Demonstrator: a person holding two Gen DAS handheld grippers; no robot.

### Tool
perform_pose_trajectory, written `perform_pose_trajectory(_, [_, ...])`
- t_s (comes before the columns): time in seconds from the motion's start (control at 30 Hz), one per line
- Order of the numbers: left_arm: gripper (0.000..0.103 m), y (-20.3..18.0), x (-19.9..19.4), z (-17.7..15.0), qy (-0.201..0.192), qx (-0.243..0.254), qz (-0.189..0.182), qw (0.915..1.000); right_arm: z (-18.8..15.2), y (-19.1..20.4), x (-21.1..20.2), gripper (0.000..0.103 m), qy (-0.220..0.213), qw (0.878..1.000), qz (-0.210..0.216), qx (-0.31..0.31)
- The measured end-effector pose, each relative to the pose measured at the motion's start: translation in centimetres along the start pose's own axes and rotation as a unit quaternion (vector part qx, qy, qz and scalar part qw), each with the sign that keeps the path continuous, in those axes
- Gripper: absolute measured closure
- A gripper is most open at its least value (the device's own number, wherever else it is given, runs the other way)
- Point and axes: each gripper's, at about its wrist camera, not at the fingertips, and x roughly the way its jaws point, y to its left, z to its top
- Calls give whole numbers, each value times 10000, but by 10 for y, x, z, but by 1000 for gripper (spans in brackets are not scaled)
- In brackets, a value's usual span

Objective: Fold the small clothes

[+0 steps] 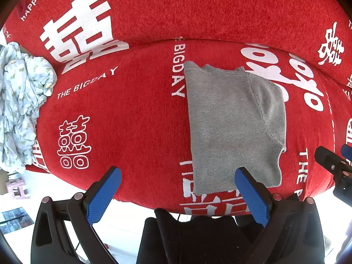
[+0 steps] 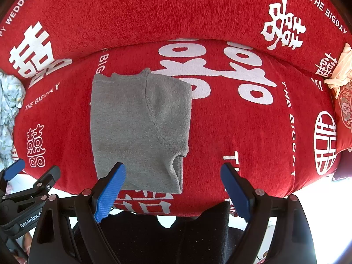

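Observation:
A grey fleece garment (image 1: 233, 127) lies folded into a tall rectangle on the red sofa seat (image 1: 132, 114), a sleeve folded over its right half. It also shows in the right wrist view (image 2: 138, 127). My left gripper (image 1: 178, 176) is open and empty, hovering at the seat's front edge, its right finger over the garment's near edge. My right gripper (image 2: 173, 173) is open and empty, its left finger over the garment's near edge. Each gripper shows at the edge of the other's view.
A crumpled pale floral cloth (image 1: 19, 107) lies at the seat's left end. A cream cloth (image 2: 341, 70) and a red patterned cushion (image 2: 345, 118) sit at the right end. The red backrest (image 2: 176, 11) rises behind. A pink stool (image 1: 16, 189) stands on the floor.

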Motion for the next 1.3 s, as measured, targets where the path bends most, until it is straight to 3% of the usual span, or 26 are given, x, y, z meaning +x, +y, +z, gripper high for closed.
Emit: perform_pose_trajectory(1.3, [0,3,0,-1,-69,14,3,10000,0,0,1,13,0,10000,-67,-36])
